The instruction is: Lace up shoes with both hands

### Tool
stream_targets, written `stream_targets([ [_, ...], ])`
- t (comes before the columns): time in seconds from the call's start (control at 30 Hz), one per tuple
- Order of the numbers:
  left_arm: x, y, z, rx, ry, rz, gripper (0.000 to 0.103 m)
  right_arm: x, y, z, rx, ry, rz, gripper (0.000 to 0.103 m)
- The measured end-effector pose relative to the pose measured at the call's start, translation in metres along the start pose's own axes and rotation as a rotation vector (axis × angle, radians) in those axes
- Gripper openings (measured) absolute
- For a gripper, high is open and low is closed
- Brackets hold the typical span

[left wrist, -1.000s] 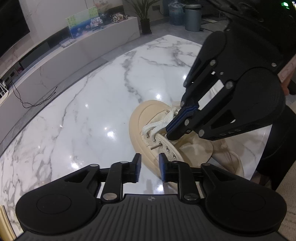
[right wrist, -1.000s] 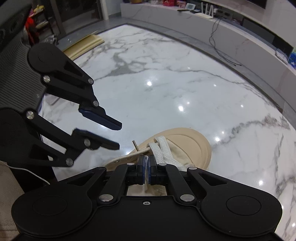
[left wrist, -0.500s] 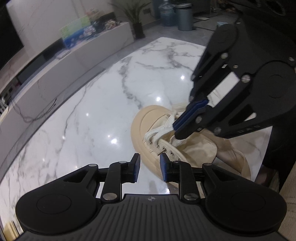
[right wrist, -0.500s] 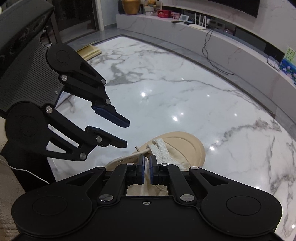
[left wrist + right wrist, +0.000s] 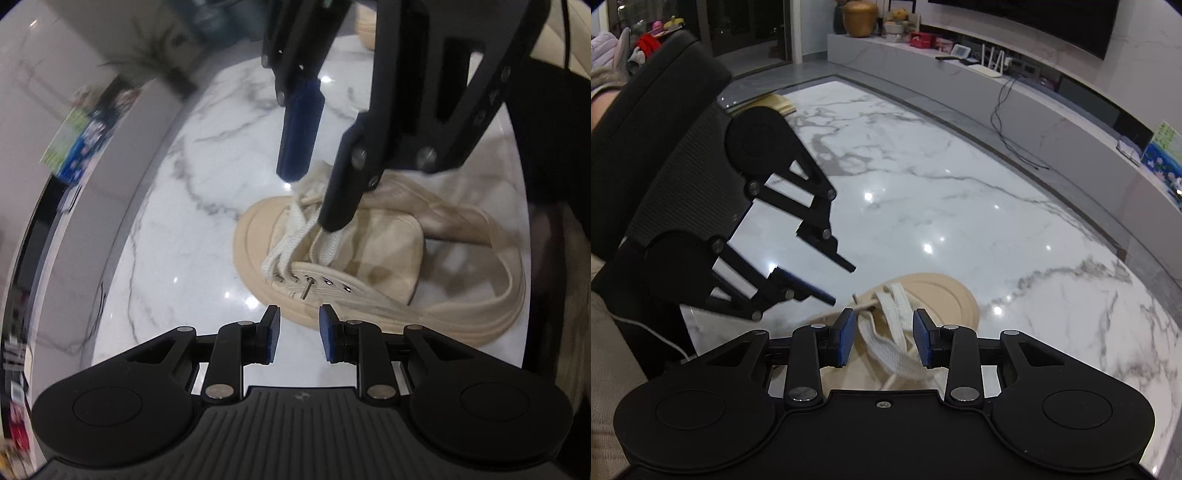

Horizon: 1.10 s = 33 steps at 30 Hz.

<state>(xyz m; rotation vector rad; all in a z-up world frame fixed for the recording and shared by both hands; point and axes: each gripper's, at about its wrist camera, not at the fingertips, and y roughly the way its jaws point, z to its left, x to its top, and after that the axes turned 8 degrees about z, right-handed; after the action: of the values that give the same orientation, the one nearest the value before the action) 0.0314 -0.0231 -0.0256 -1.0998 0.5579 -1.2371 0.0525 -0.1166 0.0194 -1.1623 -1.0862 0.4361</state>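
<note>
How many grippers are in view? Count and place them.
2. The left gripper hovers open beside the shoe; the right gripper straddles the white lace, and its jaws have just been opening. None seems hidden.

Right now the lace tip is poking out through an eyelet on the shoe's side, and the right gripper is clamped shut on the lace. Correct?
Not quite. The right gripper has just been opening: in the right wrist view its pads stand apart, the lace loose between them. The lace tip does poke out of an eyelet on the shoe.

Right gripper (image 5: 884, 341) just opened; left gripper (image 5: 298, 332) apparently parted.
</note>
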Motion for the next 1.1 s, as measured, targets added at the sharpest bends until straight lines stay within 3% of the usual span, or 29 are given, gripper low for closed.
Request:
stream_targets([
  [0.2, 0.004, 0.008, 0.002, 0.008, 0.054, -0.013, 0.022, -0.017, -0.002, 0.0, -0.017, 0.028, 0.067, 0.033],
  [0.33, 0.008, 0.013, 0.002, 0.001, 0.108, -0.011, 0.021, -0.028, -0.002, 0.0, 0.029, 0.095, 0.065, 0.033],
  [0.47, 0.012, 0.018, 0.002, -0.002, 0.158, -0.004, 0.011, -0.034, -0.001, 0.0, 0.05, 0.145, 0.055, 0.033],
  [0.63, 0.017, 0.022, 0.002, -0.018, 0.218, -0.004, 0.008, -0.039, -0.003, 0.002, 0.076, 0.186, 0.041, 0.033],
  [0.8, 0.019, 0.022, 0.004, -0.038, 0.18, 0.002, 0.003, -0.042, -0.005, 0.0, 0.072, 0.21, 0.041, 0.033],
  [1.1, 0.01, 0.013, -0.003, 0.018, 0.089, 0.016, 0.002, -0.045, -0.003, -0.001, 0.067, 0.233, 0.037, 0.033],
])
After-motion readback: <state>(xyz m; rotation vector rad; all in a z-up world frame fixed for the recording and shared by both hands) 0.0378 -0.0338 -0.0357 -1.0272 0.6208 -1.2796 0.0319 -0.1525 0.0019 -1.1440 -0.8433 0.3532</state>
